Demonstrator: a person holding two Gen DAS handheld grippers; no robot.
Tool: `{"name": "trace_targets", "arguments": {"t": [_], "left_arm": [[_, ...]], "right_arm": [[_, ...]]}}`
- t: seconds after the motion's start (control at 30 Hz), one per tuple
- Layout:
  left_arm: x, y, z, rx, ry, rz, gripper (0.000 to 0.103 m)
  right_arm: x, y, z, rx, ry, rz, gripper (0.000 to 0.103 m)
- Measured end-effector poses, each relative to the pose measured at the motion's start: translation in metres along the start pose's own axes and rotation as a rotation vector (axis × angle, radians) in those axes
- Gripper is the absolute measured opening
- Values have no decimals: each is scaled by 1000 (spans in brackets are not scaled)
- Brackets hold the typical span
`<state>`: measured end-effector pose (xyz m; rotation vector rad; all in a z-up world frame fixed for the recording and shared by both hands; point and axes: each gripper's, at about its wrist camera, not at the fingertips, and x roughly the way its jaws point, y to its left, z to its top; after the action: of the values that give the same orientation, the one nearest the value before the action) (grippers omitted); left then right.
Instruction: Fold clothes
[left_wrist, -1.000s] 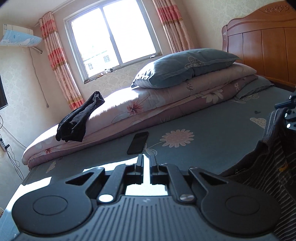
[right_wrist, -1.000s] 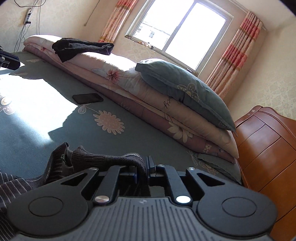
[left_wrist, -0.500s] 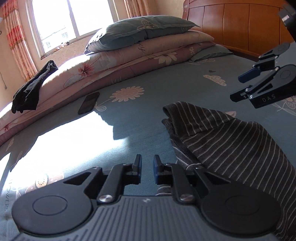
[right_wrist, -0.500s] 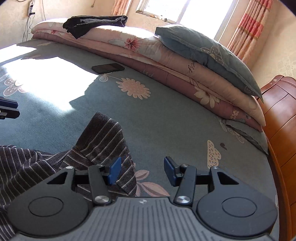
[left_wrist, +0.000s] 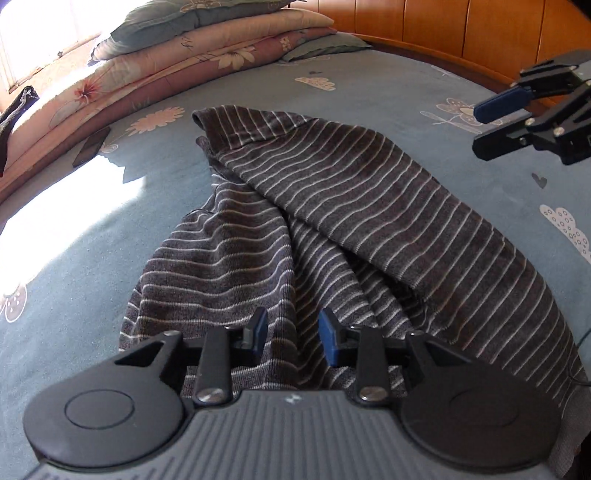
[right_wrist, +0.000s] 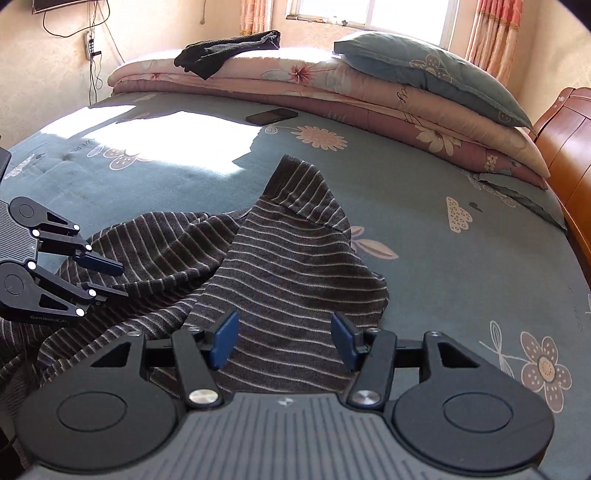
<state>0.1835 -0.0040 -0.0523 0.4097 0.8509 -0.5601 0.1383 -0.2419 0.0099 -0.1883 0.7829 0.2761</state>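
Observation:
A dark grey top with thin white stripes (left_wrist: 369, 206) lies rumpled on the blue flowered bed sheet (left_wrist: 424, 92), one edge folded over towards the pillows. My left gripper (left_wrist: 293, 334) hangs over its near part. Its jaws are opening, with a ridge of cloth below the gap and the pads not pressing on it. Over the other side of the striped top (right_wrist: 288, 266), my right gripper (right_wrist: 284, 339) has its jaws opening wide, cloth beneath them and nothing gripped. Each gripper shows in the other's view: the right gripper (left_wrist: 517, 122) at the far right, the left gripper (right_wrist: 99, 280) at the left.
A black phone (right_wrist: 271, 115) lies on the sheet near a stack of folded floral quilts (right_wrist: 369, 96). A blue pillow (right_wrist: 424, 70) and a black garment (right_wrist: 229, 51) rest on the stack. A wooden headboard (right_wrist: 565, 140) bounds the bed on the right.
My right gripper let go of the striped top, which dropped onto the sheet. Both grippers tipped down towards the bed and their jaws widened.

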Motion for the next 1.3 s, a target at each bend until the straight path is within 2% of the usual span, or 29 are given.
{"name": "trace_targets", "arguments": {"t": [0.17,0.23,0.27,0.47,0.57,0.67,0.7,0.93,1.3], "left_arm": [[13,-6,-7,27,43,85,31],[18,-6,-9,34,58,112,18],[19,-6,-9,37,59,118,6],[4,8,-3,37,6,189,5],[-5,30,5,2,-11,239,2],[-18,66,13,-126,-32,200,2],[-23,76,15,-147,-43,215,2],[-25,136,25,-199,-63,438,2],[-11,222,54,-317,-84,610,2]], "right_arm": [[-23,6,-46,109,-5,14,61],[-27,7,-61,151,9,25,61],[-28,7,-67,167,12,28,61],[-32,9,-94,235,23,31,62],[-28,7,-96,248,28,28,63],[-22,5,-96,247,34,28,63],[-21,5,-95,246,32,30,63],[-8,6,-90,244,42,33,64],[8,-4,-88,262,73,-2,64]]}}
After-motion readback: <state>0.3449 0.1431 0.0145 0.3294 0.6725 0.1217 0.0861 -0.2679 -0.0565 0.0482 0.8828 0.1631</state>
